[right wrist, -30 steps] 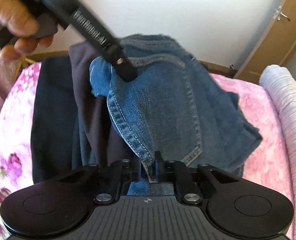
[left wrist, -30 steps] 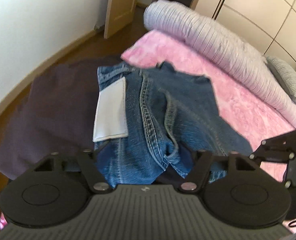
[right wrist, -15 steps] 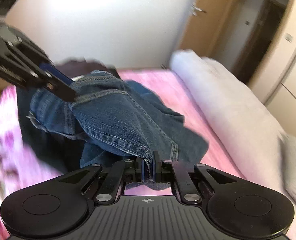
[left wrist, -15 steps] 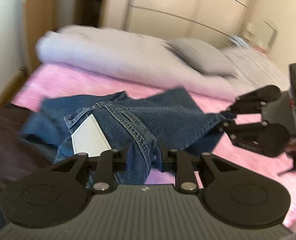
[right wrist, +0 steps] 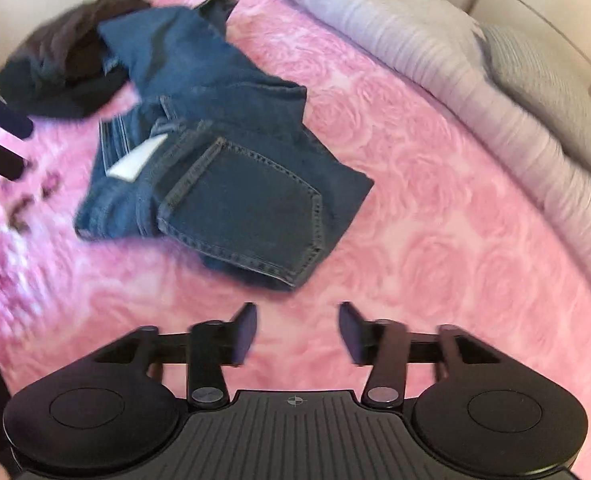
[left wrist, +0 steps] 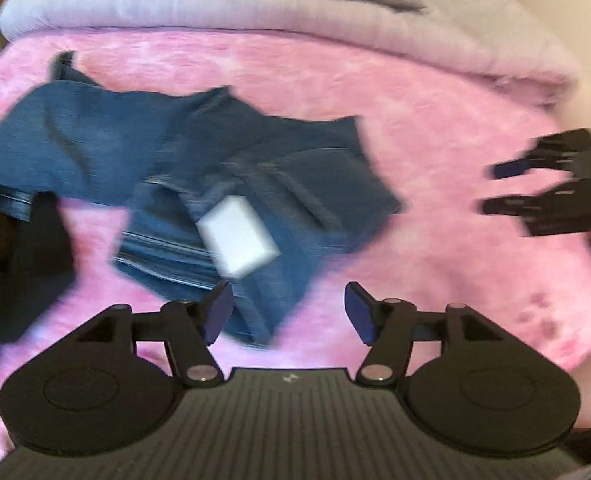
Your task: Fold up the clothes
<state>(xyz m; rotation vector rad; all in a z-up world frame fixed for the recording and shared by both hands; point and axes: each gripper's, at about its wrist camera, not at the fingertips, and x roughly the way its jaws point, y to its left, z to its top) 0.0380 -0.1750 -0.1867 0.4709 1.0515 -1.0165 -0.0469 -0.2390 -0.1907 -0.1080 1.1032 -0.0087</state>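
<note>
Right gripper (right wrist: 297, 330) just opened; crumpled jeans (right wrist: 231, 176) show a pocket.

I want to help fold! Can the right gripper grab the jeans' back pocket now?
Probably yes. The right gripper is open and empty, and only bare pink blanket lies between it and the back pocket.

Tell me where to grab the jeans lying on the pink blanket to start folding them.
Take the jeans at the waistband corner below the back pocket. That corner lies nearest the right hand-held gripper, flat on the pink blanket with bare blanket in front of it, so probably come in low from the near side. The jaws have just been opening, with nothing between them.
</note>
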